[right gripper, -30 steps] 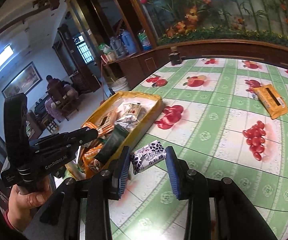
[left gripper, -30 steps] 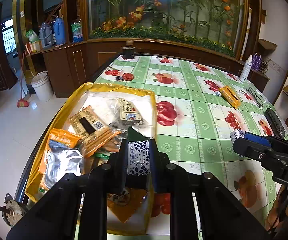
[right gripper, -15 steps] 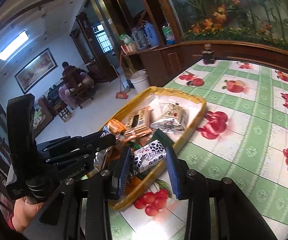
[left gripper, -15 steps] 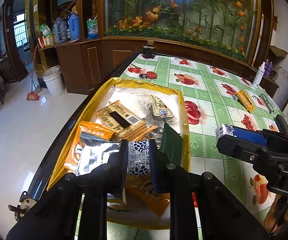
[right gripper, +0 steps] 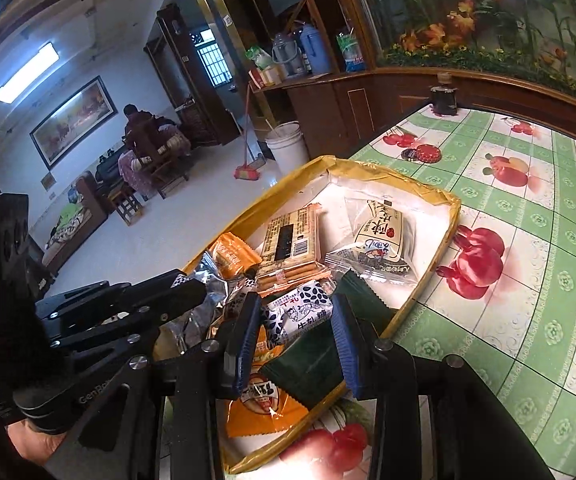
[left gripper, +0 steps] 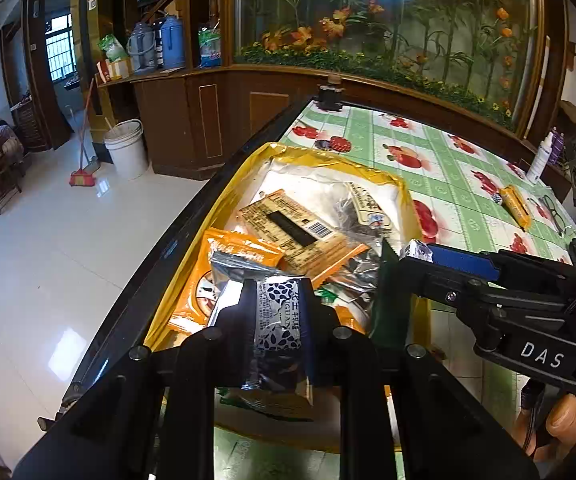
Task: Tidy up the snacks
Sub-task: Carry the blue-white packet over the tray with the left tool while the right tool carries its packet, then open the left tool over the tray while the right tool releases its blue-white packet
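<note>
A yellow-rimmed tray (left gripper: 330, 159) (right gripper: 454, 208) holds several snack packets at the table's left edge. My left gripper (left gripper: 278, 308) is shut on a black-and-white patterned candy packet (left gripper: 278, 322) and holds it over the tray's near end. My right gripper (right gripper: 296, 316) is shut on a similar milk candy packet (right gripper: 298, 314), also above the tray's near part. The right gripper also shows in the left wrist view (left gripper: 420, 256), close to the right of the left one. The left gripper shows in the right wrist view (right gripper: 184, 292).
The tray holds orange packets (left gripper: 228, 264), a biscuit pack (right gripper: 290, 240), a clear-wrapped snack (right gripper: 380, 236) and a dark green packet (right gripper: 308, 364). An orange pack (left gripper: 515, 206) and glasses (left gripper: 554, 212) lie at far right on the fruit-print tablecloth (right gripper: 528, 280). The table edge drops to the floor at left.
Both grippers moved left and forward with their candy packets, from over the tablecloth to above the tray's near end. Both remained shut.
</note>
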Tool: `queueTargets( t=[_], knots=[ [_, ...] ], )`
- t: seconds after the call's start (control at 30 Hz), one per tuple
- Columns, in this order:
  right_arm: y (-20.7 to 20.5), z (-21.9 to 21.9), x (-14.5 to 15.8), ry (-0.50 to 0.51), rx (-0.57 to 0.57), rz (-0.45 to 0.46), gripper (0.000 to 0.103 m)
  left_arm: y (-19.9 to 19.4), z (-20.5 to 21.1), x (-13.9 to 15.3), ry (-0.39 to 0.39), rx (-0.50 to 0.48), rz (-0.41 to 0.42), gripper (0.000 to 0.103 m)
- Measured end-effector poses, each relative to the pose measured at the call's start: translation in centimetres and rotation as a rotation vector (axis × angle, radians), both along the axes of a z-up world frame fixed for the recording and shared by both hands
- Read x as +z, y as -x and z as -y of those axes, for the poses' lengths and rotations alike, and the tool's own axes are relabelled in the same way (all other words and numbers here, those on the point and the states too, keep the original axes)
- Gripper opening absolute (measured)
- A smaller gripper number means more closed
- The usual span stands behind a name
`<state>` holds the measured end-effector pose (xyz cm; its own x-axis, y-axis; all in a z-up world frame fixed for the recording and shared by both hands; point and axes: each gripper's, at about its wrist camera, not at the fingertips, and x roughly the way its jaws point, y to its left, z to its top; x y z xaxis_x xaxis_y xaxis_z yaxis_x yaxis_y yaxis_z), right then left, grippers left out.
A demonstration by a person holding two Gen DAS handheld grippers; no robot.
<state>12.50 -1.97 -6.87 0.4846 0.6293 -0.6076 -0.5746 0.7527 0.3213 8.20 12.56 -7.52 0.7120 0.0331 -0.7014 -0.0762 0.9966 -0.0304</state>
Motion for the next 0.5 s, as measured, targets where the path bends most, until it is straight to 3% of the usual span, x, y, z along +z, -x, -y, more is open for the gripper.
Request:
queueTargets(
  t=[0.4, 0.43, 0.5],
  knots=[
    [-0.8, -1.5, -0.7, 0.028, 0.012, -0.004, 0.039, -0.5, -0.2, -0.6, 0.003, 0.015, -0.024, 0.019],
    [-0.9, -1.5, -0.8, 0.03, 0.011, -0.006, 0.039, -0.6, -0.2, -0.6, 0.003, 0.016, -0.025, 0.02],
    [-1.1, -1.4, -0.9, 0.032, 0.004, -0.009, 0.039, -0.5, -0.1, -0.5, 0.005, 0.017, -0.024, 0.033]
  ],
)
